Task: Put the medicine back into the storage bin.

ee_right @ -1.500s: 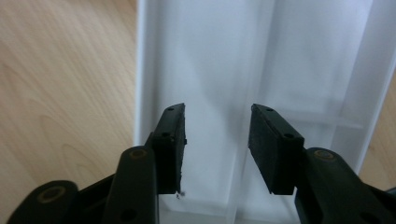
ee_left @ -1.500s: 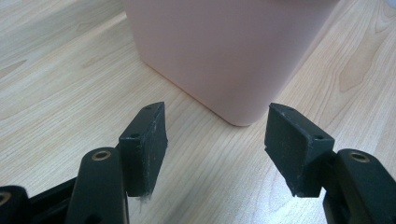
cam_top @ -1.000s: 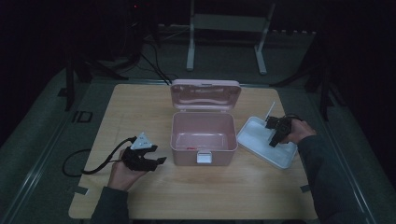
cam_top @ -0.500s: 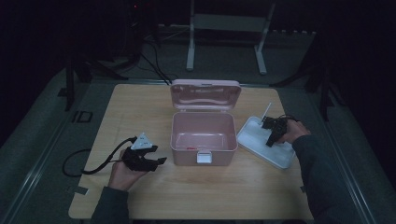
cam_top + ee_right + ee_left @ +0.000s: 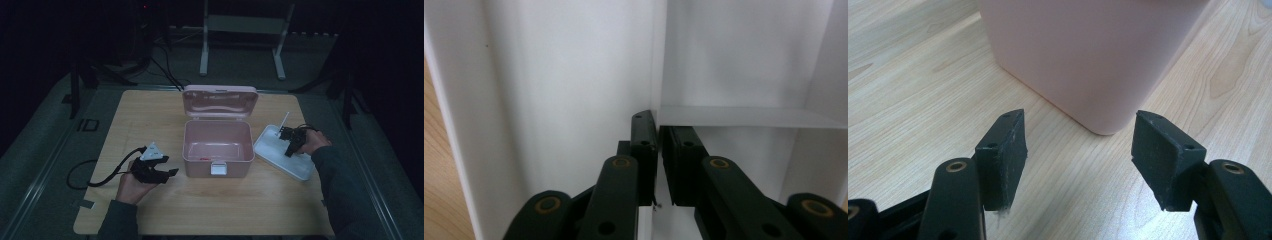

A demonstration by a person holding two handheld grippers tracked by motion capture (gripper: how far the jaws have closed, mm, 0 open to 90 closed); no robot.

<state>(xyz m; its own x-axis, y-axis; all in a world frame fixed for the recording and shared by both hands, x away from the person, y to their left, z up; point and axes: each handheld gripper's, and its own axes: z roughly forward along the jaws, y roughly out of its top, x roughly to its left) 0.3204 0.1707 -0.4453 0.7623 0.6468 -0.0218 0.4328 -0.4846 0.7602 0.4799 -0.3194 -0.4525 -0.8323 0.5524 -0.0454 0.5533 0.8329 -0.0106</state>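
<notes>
Now the right tongs [image 5: 658,165], just closing, pinch the smooth white tray's [image 5: 549,75] thin divider wall; left tongs [image 5: 1078,160] spread.

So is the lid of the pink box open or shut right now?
Open. The lid of the pink box stands tilted back behind it, and the high view looks straight down into the box.

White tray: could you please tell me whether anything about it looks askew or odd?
The white tray lies skewed to the table edge; the right gripper has just closed its fingers on the tray's divider.
</notes>
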